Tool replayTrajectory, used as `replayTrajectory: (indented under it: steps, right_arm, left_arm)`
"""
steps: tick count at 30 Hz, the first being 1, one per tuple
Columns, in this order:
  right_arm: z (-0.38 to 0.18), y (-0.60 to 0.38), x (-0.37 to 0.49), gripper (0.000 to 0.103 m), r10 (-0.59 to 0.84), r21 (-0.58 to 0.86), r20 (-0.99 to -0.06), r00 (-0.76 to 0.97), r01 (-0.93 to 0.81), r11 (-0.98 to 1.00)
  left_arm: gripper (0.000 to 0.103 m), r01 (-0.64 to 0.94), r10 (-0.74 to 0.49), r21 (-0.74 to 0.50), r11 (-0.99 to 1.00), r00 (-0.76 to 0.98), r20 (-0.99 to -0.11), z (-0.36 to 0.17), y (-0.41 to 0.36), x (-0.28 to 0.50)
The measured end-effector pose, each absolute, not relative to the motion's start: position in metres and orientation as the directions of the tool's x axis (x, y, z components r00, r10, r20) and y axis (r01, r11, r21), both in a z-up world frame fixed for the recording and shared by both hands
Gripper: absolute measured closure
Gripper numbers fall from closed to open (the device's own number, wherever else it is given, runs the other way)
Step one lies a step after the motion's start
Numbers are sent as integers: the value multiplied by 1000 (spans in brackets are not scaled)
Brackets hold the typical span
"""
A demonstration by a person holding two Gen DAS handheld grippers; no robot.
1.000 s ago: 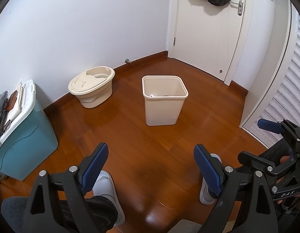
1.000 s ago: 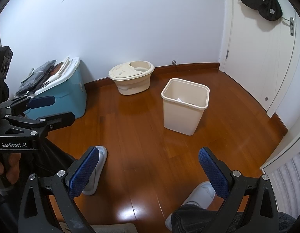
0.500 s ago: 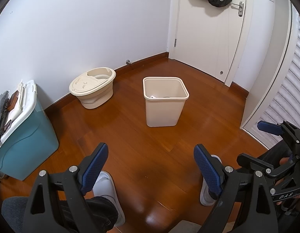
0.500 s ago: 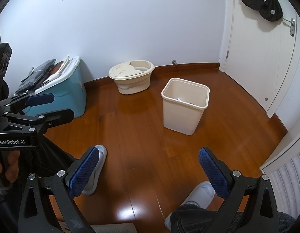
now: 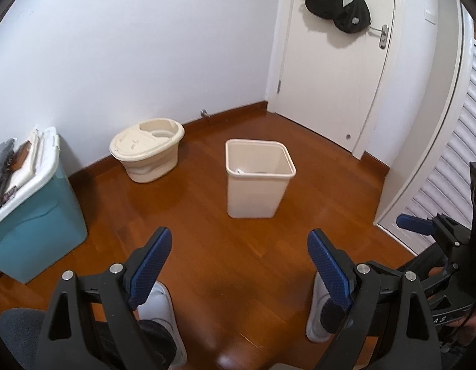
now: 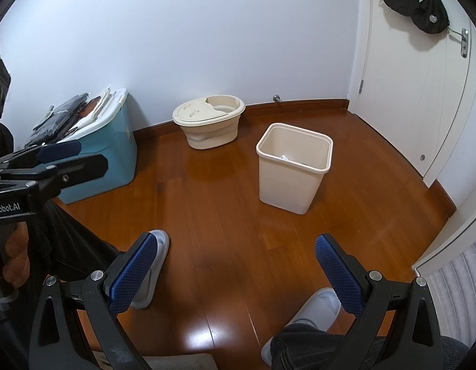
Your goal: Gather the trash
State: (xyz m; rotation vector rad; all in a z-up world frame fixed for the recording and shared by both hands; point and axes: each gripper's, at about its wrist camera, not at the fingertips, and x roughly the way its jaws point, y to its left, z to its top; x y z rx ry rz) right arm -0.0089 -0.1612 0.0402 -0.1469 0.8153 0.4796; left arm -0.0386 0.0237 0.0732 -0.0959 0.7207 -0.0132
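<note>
While both sets of tongs hang spread wide with nothing between their pads — the left tongs (image 5: 238, 265) and the right tongs (image 6: 234, 265) alike — the cream waste bin (image 5: 258, 178) stands upright on the wooden floor (image 5: 207, 225), well apart from them and out from the wall. A pale scrap (image 6: 283, 157), paper by the look of it, lies low inside the bin; no loose trash shows on the floor around it. That fits a floor already cleared as well as a bin waiting to be taken up. The bin looks like thin, stiff plastic, light and nearly empty, with smooth walls that would likely slip — its rolled rim (image 6: 291, 165) is probably the surest hold, pinched across one wall. The scrap, if paper, would be weightless and crush easily.
</note>
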Motion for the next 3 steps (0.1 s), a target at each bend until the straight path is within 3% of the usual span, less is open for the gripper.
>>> replayTrajectory:
  steps: [3]
  right_arm:
    - [40,-161,-9,0,353,52,-730,586,-468,882]
  left_arm:
    - [13,-32,-20,-62,998,731,-682,70,20,-36]
